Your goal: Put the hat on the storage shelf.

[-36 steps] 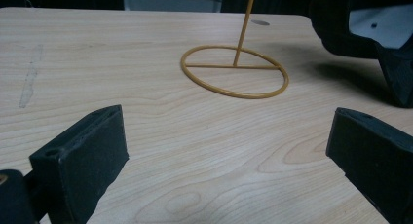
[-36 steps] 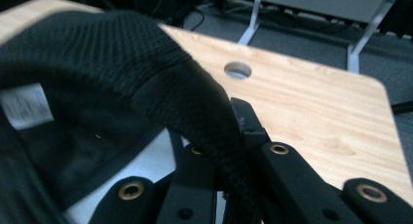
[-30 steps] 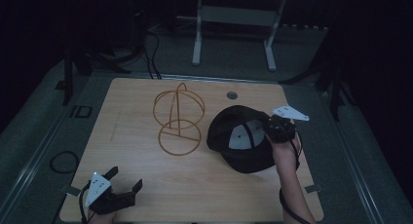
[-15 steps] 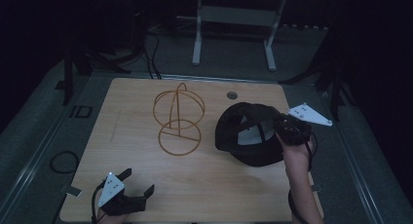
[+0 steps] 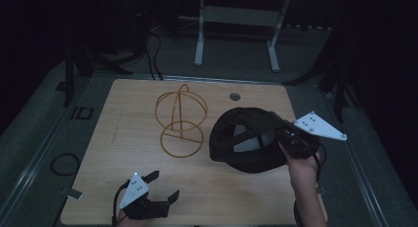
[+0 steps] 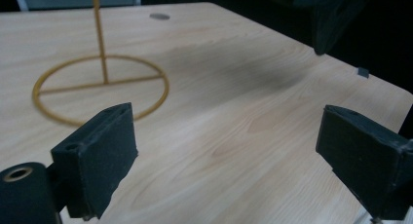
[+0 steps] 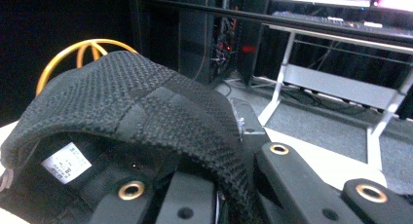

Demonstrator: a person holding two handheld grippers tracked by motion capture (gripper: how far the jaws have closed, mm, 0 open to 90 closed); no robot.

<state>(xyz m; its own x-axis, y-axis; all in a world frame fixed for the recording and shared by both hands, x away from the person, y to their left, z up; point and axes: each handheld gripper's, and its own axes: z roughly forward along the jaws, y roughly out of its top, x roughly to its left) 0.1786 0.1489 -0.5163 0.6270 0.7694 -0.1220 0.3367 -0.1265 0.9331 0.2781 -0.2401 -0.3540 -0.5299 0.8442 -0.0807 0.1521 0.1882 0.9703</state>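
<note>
A black mesh-weave baseball cap [image 5: 246, 140], soft and domed, hangs lifted over the right side of the pale wooden table [image 5: 123, 138], its rim pinched tight in the right gripper [image 5: 291, 138]. Just left of it stands a golden wire hat stand [image 5: 180, 121], hoops on a ring base. The room is dark, with a white metal frame [image 5: 236, 19] behind. The left gripper [image 5: 160, 187], jaws spread with nothing between and just easing inward, hovers near the table's front edge.

Black woven-mesh cloth cap [image 5: 246, 138], golden wire stand [image 5: 180, 121], matt wooden table [image 5: 123, 133].
</note>
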